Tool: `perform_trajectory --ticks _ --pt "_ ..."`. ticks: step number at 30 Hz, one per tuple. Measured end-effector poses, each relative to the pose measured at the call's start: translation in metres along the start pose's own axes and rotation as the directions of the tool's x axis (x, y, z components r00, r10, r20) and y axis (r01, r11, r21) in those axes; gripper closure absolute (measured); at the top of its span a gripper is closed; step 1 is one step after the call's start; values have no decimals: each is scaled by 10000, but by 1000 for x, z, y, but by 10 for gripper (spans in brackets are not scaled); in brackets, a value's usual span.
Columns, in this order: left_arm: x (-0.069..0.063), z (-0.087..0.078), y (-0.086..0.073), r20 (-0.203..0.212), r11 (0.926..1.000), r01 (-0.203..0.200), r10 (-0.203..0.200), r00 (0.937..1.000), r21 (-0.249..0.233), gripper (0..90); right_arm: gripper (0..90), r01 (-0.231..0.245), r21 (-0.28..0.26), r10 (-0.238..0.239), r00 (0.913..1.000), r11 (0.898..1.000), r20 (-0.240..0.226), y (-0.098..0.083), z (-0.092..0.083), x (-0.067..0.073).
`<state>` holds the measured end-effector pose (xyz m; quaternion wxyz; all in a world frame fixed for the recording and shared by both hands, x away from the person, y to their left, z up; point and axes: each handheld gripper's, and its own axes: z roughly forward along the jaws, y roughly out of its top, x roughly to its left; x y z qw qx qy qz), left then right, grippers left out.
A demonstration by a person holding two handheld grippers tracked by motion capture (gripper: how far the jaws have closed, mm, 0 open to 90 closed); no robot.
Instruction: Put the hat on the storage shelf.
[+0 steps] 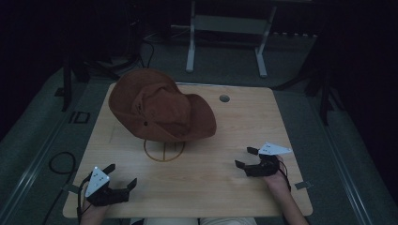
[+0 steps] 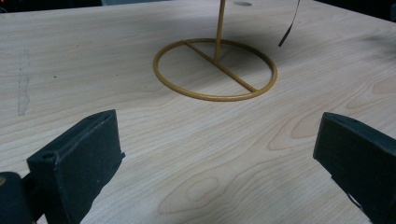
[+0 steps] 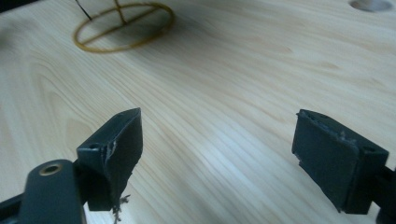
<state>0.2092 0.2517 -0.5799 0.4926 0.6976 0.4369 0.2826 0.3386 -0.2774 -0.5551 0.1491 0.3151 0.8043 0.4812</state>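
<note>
Hat (image 1: 159, 105): brown brimmed hat, upper left of centre in the high view, perched on the stand and tilted.
Stand (image 1: 164, 151): yellow wire ring base with 1 upright rod; base also at (image 2: 215, 70) and (image 3: 122, 25).
Hat axis: long axis runs from upper left to centre right of the frame; the wide brim flares toward the right, the crown toward the upper left.
Left gripper (image 1: 123, 179): lower left, jaws spread wide, nothing between them; well apart from the hat.
Right gripper (image 1: 246, 157): lower right, jaws spread wide, empty.
Progress: judged not begun; the hat sits untouched on the stand, both tools resting near the table (image 1: 220, 187) front edge. Approach and grasp remain.
</note>
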Motion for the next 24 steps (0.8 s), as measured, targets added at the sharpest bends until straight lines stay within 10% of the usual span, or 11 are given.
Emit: perform_trajectory --ticks 24 --pt "1 -2 -1 -20 10000 6 -6 10000 18 13 139 -72 179 44 9887 9998 1499 -42 -50 -11"
